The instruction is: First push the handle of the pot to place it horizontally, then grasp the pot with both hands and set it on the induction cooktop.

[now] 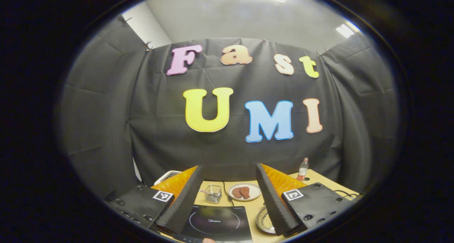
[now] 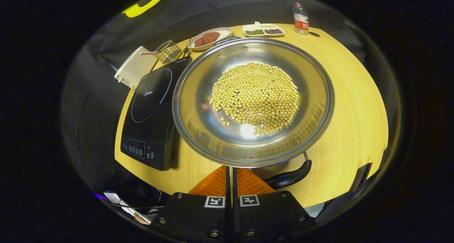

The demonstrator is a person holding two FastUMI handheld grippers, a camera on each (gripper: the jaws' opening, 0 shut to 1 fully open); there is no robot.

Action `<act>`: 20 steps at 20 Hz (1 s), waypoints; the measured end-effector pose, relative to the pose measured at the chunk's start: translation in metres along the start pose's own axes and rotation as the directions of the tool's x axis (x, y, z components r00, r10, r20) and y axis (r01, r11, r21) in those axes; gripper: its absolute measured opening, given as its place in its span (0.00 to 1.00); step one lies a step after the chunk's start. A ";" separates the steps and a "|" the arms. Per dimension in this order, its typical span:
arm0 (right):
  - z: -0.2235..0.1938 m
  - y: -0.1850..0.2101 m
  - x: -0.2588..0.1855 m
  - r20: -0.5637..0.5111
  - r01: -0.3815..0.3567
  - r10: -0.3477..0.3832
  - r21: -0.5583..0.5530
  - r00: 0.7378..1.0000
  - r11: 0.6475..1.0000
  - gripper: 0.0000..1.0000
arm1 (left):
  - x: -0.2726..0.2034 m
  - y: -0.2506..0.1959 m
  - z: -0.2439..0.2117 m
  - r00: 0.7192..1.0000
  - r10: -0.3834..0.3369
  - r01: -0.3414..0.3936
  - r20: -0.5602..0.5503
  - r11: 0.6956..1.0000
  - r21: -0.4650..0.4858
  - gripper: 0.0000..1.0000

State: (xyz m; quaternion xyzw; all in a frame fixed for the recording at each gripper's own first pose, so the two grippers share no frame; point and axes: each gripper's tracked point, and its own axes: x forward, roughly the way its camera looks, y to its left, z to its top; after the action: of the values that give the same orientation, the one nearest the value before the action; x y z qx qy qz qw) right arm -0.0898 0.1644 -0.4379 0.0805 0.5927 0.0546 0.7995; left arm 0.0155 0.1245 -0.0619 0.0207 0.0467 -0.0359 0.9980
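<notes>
A wide steel pot (image 2: 198, 104) holding yellow beans (image 2: 255, 97) sits on the wooden table, just right of the black induction cooktop (image 2: 152, 111). Its black handle (image 2: 291, 177) curves along the near rim. My right gripper (image 2: 232, 169) is shut, its fingertips at the pot's near rim, just left of the handle, with nothing seen between them. My left gripper (image 1: 228, 204) is open and held above the cooktop (image 1: 216, 221), level with the booth wall. A part of the pot's rim (image 1: 260, 221) shows by its right finger (image 1: 273, 200).
At the table's far side are a plate of meat (image 2: 209, 38), a divided tray (image 2: 263, 31), a water bottle (image 2: 300, 18), a wire basket (image 2: 168, 51) and a white box (image 2: 133, 71). The table's front edge runs close beneath my right gripper.
</notes>
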 end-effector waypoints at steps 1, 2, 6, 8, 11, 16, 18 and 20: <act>0.002 -0.007 -0.001 0.006 0.022 -0.022 0.009 1.000 1.000 0.01 | 0.001 -0.002 0.001 1.000 -0.013 0.013 0.001 1.000 0.001 0.95; 0.004 -0.015 -0.003 0.014 0.044 -0.044 0.018 0.999 0.999 0.01 | 0.001 -0.003 0.000 1.000 -0.023 0.023 0.003 1.000 0.003 0.95; 0.004 -0.043 -0.008 0.024 0.110 -0.111 0.030 0.994 0.993 0.01 | 0.002 -0.012 -0.001 0.998 -0.062 0.062 0.011 0.998 -0.007 0.95; 0.004 -0.054 -0.010 0.030 0.131 -0.132 0.021 0.991 0.991 0.01 | 0.004 -0.020 -0.001 0.997 -0.080 0.080 0.013 0.997 -0.007 0.95; 0.006 -0.069 -0.014 0.020 0.145 -0.146 0.026 0.989 0.989 0.01 | 0.005 -0.033 0.000 0.995 -0.095 0.095 0.011 0.996 0.004 0.95; 0.010 -0.096 -0.016 0.005 0.143 -0.143 0.023 0.990 0.989 0.01 | 0.010 -0.060 0.003 0.996 -0.091 0.090 0.009 0.996 0.017 0.95; 0.015 -0.109 -0.019 0.003 0.146 -0.146 0.010 0.989 0.989 0.01 | 0.013 -0.073 0.004 0.996 -0.084 0.084 0.004 0.996 0.008 0.97; 0.020 -0.120 -0.019 0.001 0.144 -0.144 -0.009 0.990 0.990 0.01 | 0.017 -0.087 0.002 0.997 -0.081 0.081 0.000 0.997 -0.005 0.98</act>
State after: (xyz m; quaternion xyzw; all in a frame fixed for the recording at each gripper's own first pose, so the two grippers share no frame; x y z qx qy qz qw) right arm -0.0771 0.0419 -0.4374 0.0342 0.5968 -0.0005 0.8017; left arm 0.0261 0.0369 -0.0644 0.0161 0.0477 -0.0763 0.9958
